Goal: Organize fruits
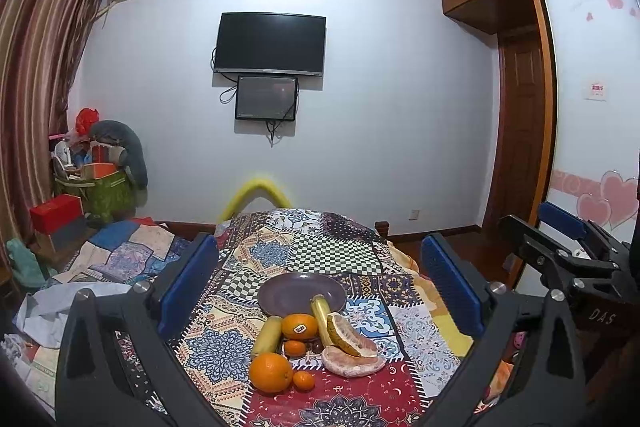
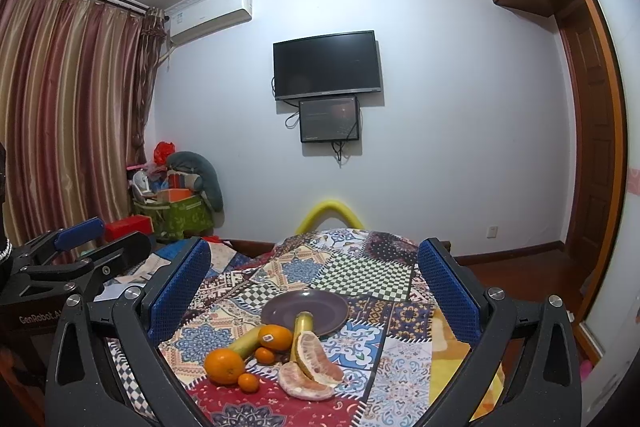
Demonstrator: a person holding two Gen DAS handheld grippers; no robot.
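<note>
Fruit (image 1: 304, 339) heaped beside an empty plate (image 1: 301, 294), both claws wide apart.
Pomelo (image 1: 350, 351) looks soft; the oranges seem firm, best gripped across the middle.

You can't make out the small dark fruit (image 1: 318, 346) tucked behind the pomelo segments (image 1: 352, 351), nor the orange's sticker (image 1: 299, 328).

glossy plate (image 1: 296, 291), patterned cloth tablecloth (image 1: 320, 251)
</note>
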